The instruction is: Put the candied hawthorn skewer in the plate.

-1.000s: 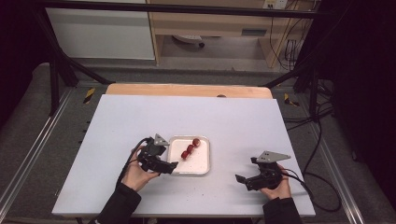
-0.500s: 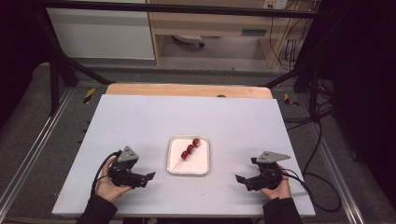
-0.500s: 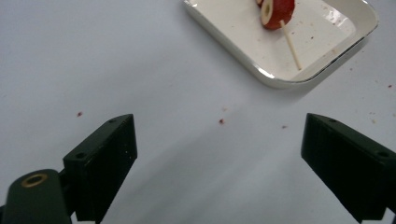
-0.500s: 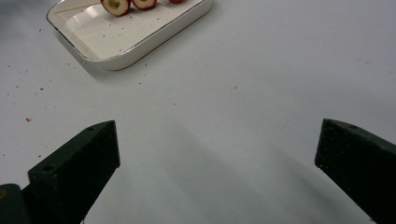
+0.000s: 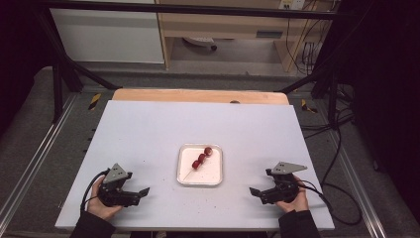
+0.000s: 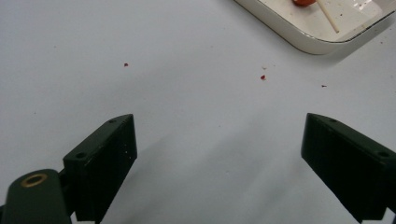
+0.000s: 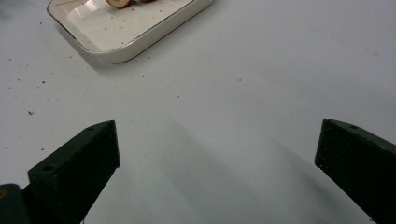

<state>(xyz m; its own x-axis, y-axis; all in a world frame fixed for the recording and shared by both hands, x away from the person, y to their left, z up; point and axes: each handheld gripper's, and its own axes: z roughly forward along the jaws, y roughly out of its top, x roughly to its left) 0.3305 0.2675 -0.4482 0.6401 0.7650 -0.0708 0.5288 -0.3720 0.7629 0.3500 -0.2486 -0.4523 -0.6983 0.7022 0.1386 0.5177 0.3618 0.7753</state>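
A white tray [image 5: 181, 171] sits at the middle of the table's near half, with a wooden skewer of red fruit pieces [image 5: 201, 158] lying in it. My left gripper [image 5: 143, 192] rests low at the front left, well left of the tray, pointing toward it. Its jaws have just been opening and stand open with nothing between them [image 6: 219, 154]. The tray's corner [image 6: 308, 39] and the skewer's stick [image 6: 328, 16] show ahead of it. My right gripper [image 5: 253, 192] rests at the front right, open and empty [image 7: 217, 163], facing the tray [image 7: 130, 46].
The pale table top [image 5: 148, 129] carries small red crumbs around the tray. A wooden board [image 5: 198, 95] borders its far edge. Metal rails run along both sides, and cables trail off to the right of the table.
My left gripper has drawn back from the tray's left edge to the front left of the table and sunk lower. The right gripper has stayed put.
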